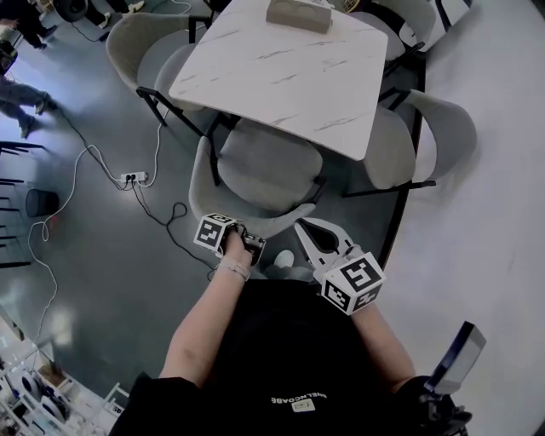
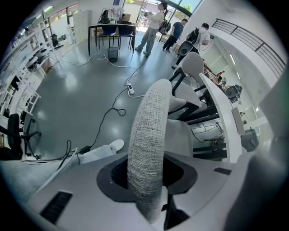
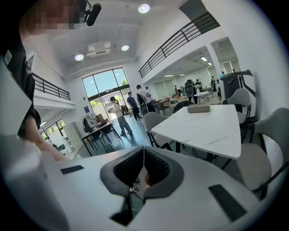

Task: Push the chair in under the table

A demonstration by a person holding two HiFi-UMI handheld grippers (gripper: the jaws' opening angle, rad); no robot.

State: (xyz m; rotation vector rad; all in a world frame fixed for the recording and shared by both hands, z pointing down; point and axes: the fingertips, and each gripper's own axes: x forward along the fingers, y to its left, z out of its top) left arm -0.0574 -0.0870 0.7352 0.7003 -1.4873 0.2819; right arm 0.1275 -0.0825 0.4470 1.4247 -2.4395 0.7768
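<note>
The grey fabric chair [image 1: 266,169] stands at the near edge of the white marble table [image 1: 289,64], its seat front just under the tabletop. Its curved backrest [image 1: 255,220] faces me. My left gripper [image 1: 249,242] points steeply down and is shut on the backrest's top rim; in the left gripper view the woven rim [image 2: 149,135] runs between the jaws of the left gripper [image 2: 146,173]. My right gripper [image 1: 304,226] hovers just right of the backrest, shut and holding nothing. In the right gripper view the right gripper [image 3: 143,169] points toward the table [image 3: 203,126].
More grey chairs stand around the table, at the left [image 1: 140,43] and right [image 1: 443,128]. A tissue box [image 1: 298,14] lies on the tabletop. A power strip [image 1: 134,177] and cables trail across the floor at the left. People stand far off [image 2: 153,25].
</note>
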